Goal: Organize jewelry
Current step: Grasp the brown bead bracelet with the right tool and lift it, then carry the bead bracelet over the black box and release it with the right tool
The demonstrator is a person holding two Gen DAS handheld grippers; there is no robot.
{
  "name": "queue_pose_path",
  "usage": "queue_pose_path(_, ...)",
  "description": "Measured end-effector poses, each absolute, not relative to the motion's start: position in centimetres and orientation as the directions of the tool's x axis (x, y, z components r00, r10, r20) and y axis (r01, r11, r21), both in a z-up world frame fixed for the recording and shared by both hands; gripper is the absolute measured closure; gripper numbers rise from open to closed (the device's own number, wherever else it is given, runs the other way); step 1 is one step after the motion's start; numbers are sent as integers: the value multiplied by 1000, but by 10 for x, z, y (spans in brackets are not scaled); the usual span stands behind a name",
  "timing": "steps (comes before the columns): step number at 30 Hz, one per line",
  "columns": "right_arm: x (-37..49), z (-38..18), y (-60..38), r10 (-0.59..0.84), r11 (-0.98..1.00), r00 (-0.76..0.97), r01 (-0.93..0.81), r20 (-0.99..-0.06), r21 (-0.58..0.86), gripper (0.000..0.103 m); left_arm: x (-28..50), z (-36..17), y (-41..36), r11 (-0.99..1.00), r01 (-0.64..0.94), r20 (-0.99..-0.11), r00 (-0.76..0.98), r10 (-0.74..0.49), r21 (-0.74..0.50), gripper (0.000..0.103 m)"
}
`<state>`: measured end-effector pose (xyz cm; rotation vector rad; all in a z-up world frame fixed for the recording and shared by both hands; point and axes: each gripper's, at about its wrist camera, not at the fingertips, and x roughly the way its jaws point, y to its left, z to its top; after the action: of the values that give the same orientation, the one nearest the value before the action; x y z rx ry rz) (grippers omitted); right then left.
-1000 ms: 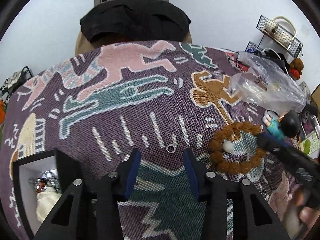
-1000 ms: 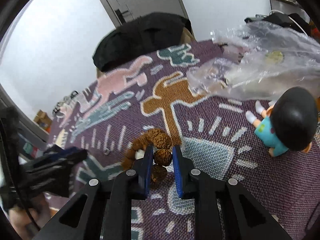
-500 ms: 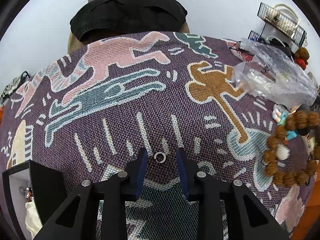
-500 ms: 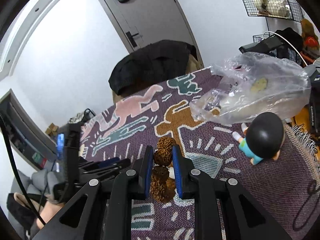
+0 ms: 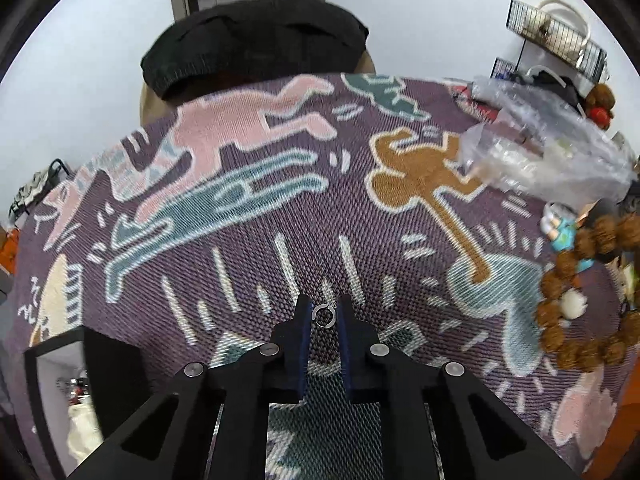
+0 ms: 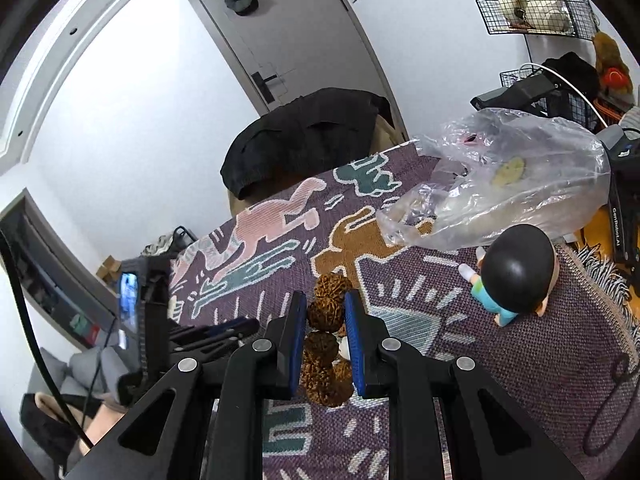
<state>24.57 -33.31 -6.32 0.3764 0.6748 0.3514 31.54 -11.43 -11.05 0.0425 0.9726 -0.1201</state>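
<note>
A small silver ring (image 5: 323,315) sits between the blue pads of my left gripper (image 5: 324,315), whose jaws have narrowed onto it at the patterned cloth (image 5: 248,216). My right gripper (image 6: 325,316) is shut on a bracelet of large brown knobbly beads (image 6: 325,344) and holds it up above the cloth. The bracelet also hangs at the right edge of the left wrist view (image 5: 580,296), with one white bead in it. An open jewelry box (image 5: 76,396) with white lining and some pieces inside lies at the lower left.
A crumpled clear plastic bag (image 6: 500,184) lies at the back right of the table. A small figurine with a black head (image 6: 516,272) stands near it. A chair draped with a black garment (image 5: 256,40) stands behind the table. Wire baskets (image 6: 532,8) hang on the wall.
My left gripper moved forward and closed around the ring. My right gripper lifted the bead bracelet off the cloth and raised it.
</note>
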Motion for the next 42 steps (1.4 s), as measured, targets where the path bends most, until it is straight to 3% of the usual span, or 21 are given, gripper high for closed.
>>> queue_pose_path(20,234,-36,-249,515,847,694,-323,-503,421,83,251,-42,-31,998,55,-743,667,-53,-23,90)
queue_pose_path(37,222,-20,-178,566,824,647,-434,-510,364,83,216,-48,47,993,-34,-743,667,-59,-109,89)
queue_pose_path(39,221,-19,-168,573,820,639,-449,-514,356,83,215,-52,54,990,-30,-756,649,-87,-139,85)
queue_pose_path(42,219,-19,-151,586,810,622,-473,-519,347,83,210,-53,64,985,-42,-750,654,-100,-167,49)
